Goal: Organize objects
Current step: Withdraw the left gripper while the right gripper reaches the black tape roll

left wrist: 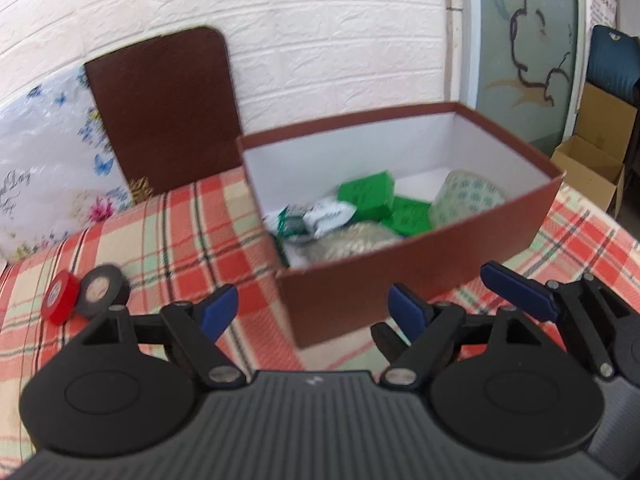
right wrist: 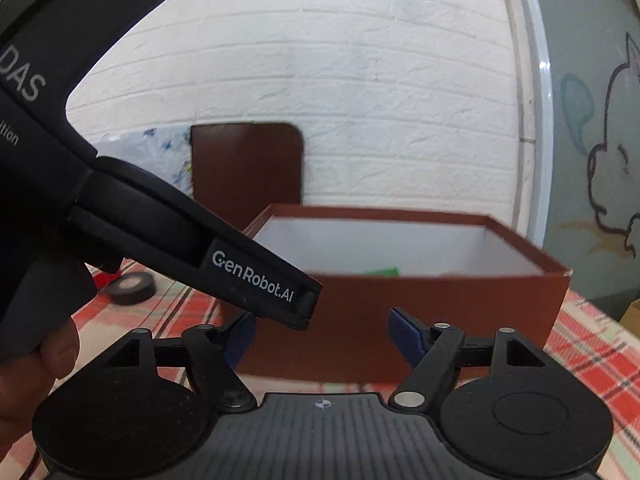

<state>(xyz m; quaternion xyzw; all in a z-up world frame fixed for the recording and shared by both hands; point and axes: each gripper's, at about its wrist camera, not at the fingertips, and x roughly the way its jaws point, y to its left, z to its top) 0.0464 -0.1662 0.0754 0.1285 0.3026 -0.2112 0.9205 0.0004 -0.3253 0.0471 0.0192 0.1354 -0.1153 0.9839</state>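
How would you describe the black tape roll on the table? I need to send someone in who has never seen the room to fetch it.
Start at the open brown box on the plaid tablecloth. Left of it, in the left wrist view, two tape rolls touch on the cloth. The black tape roll is the one nearer the box, dark with a pale core, while the red tape roll beside it is bright red.

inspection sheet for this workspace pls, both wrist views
Surface: plaid cloth, red, green and cream.
Job's things: open brown box holding green packets and wrapped items; red tape roll and black tape roll touching, on the cloth left of the box.
Clutter: brown lid leaning on the wall; floral bag.
Grippers: left gripper open, empty; right gripper open, empty.
Cables: nothing seen.
Surroundings: white brick wall; cardboard boxes.
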